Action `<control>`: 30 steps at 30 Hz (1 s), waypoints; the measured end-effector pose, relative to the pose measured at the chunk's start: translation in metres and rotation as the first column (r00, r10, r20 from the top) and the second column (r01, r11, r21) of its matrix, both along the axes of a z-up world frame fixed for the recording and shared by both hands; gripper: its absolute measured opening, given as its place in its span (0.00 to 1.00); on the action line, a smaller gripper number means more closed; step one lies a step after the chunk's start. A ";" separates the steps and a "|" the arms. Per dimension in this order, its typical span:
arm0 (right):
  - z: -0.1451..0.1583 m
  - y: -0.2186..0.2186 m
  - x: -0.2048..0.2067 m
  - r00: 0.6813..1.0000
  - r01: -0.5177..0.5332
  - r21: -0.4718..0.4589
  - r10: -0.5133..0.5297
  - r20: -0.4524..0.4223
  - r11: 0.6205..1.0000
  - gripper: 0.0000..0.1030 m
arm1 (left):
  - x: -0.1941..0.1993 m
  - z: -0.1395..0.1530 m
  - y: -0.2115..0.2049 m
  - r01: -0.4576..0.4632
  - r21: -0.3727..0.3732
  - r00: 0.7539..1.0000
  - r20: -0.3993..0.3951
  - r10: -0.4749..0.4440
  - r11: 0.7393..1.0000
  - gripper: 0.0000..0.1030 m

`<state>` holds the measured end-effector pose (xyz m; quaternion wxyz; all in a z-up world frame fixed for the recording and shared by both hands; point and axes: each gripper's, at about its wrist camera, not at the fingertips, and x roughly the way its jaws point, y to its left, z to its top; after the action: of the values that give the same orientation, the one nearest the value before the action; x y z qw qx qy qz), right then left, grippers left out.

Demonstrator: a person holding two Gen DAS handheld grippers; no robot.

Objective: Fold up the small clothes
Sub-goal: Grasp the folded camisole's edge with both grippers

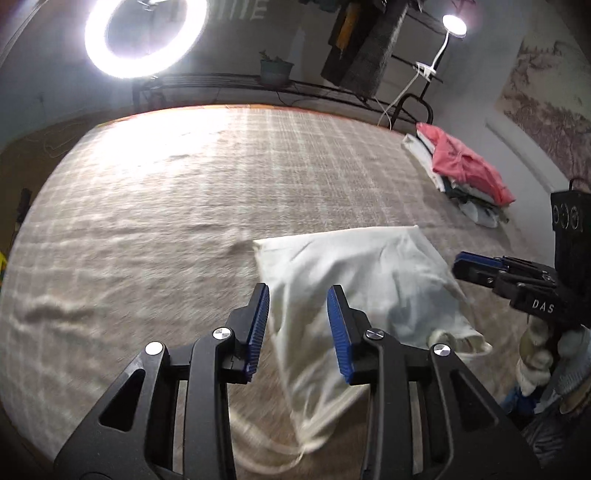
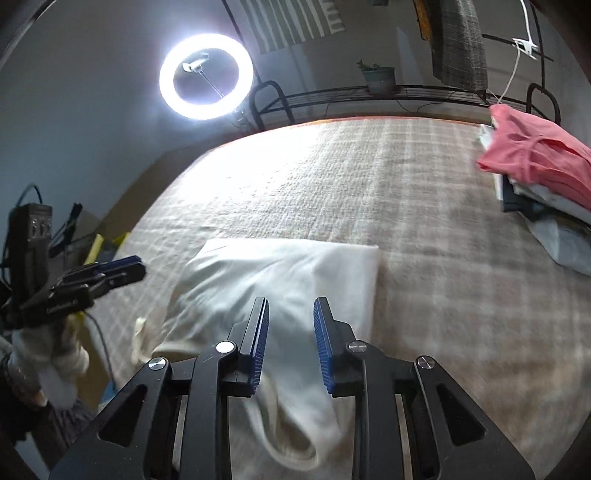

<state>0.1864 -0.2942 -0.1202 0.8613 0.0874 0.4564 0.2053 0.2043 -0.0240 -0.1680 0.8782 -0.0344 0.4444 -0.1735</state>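
A white sleeveless garment (image 1: pixel 369 273) (image 2: pixel 280 273) lies partly folded on the checked bed cover (image 1: pixel 184 203) (image 2: pixel 406 221), its near end rumpled with a strap loop (image 2: pixel 273 443) showing. My left gripper (image 1: pixel 299 291) hovers over the garment's left edge, jaws apart, the cloth lying below them and untouched by the pads. My right gripper (image 2: pixel 291 302) hangs above the garment's near middle, also open with cloth under the gap. Each gripper appears in the other's view: the right gripper (image 1: pixel 476 264) beside the garment's right edge, the left gripper (image 2: pixel 122 267) off its left edge, both held by gloved hands (image 1: pixel 535 354) (image 2: pixel 48 350).
A stack of folded clothes with a pink piece on top (image 1: pixel 465 166) (image 2: pixel 535 158) sits at the bed's far right. Behind the bed stand a ring light (image 1: pixel 122 70) (image 2: pixel 206 112), a metal frame (image 1: pixel 221 79) with a plant pot (image 1: pixel 276 72) (image 2: pixel 378 79), and a clip lamp (image 1: pixel 454 26).
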 end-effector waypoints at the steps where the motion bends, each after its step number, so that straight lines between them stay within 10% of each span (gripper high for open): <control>1: -0.007 0.003 0.006 1.000 0.001 -0.005 -0.001 -0.009 1.000 0.23 | 0.004 -0.007 -0.005 0.010 0.018 1.000 -0.008 -0.010 1.000 0.32; 5: -0.026 0.006 0.005 0.998 -0.009 -0.019 0.007 -0.056 1.000 0.23 | 0.009 -0.050 -0.010 0.037 0.102 0.994 -0.104 -0.026 0.994 0.32; 11: -0.032 0.006 -0.015 0.995 -0.092 -0.097 0.087 -0.052 0.991 0.22 | -0.006 -0.042 0.016 0.032 0.076 0.998 -0.048 -0.028 0.997 0.36; 17: -0.019 -0.048 -0.011 0.996 0.037 0.109 -0.028 -0.082 0.993 0.33 | 0.001 -0.038 0.053 -0.084 -0.104 0.988 -0.138 0.069 0.991 0.37; 24: -0.056 -0.104 -0.004 0.955 0.227 0.352 -0.137 -0.263 0.908 0.36 | 0.014 -0.054 0.074 -0.174 -0.340 0.943 -0.328 0.057 0.924 0.41; 30: -0.074 -0.098 -0.005 0.945 0.228 0.414 -0.099 -0.312 0.881 0.36 | 0.018 -0.060 0.066 -0.180 -0.365 0.930 -0.365 0.037 0.913 0.41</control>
<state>0.1817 -0.3925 -0.1940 0.7590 0.3486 0.5060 0.2154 0.2222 0.0419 -0.2279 0.7685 -0.2649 0.5470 -0.2002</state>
